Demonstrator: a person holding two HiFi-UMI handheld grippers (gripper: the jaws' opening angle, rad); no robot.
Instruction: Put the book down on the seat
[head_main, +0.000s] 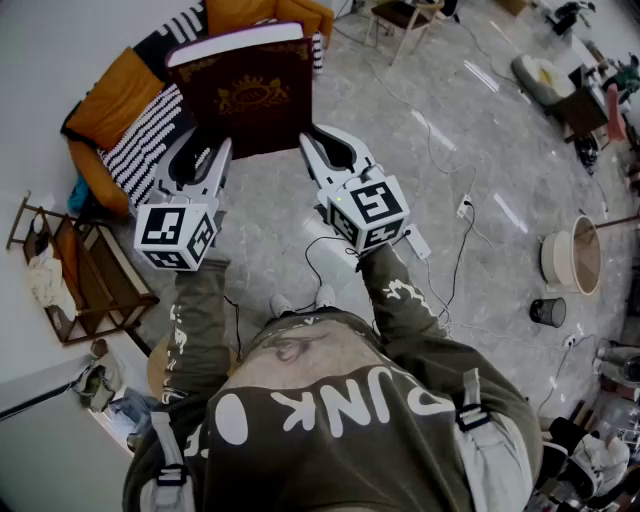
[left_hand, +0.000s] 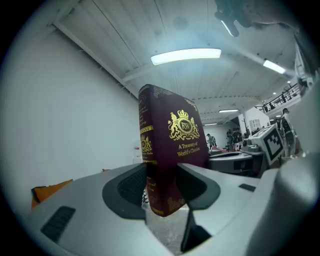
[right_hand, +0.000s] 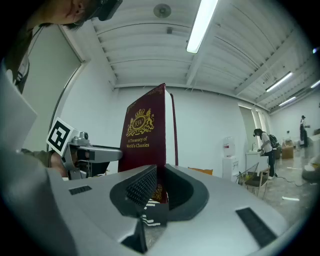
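Note:
A thick maroon book (head_main: 245, 95) with gold print is held upright in the air between both grippers. My left gripper (head_main: 215, 155) is shut on its lower left corner, and my right gripper (head_main: 312, 150) is shut on its lower right edge. In the left gripper view the book (left_hand: 172, 145) stands between the pads of that gripper (left_hand: 162, 187). The right gripper view has the book (right_hand: 145, 135) wedged in the right gripper (right_hand: 160, 192). The seat (head_main: 125, 115), orange with black-and-white striped cushions, lies below and beyond the book at the upper left.
A wooden rack (head_main: 85, 275) with clutter stands at the left by the wall. Cables and a power strip (head_main: 463, 208) trail over the marble floor. A round basin (head_main: 575, 255) and a dark cup (head_main: 548, 312) sit at the right. A wooden chair (head_main: 405, 20) is at the top.

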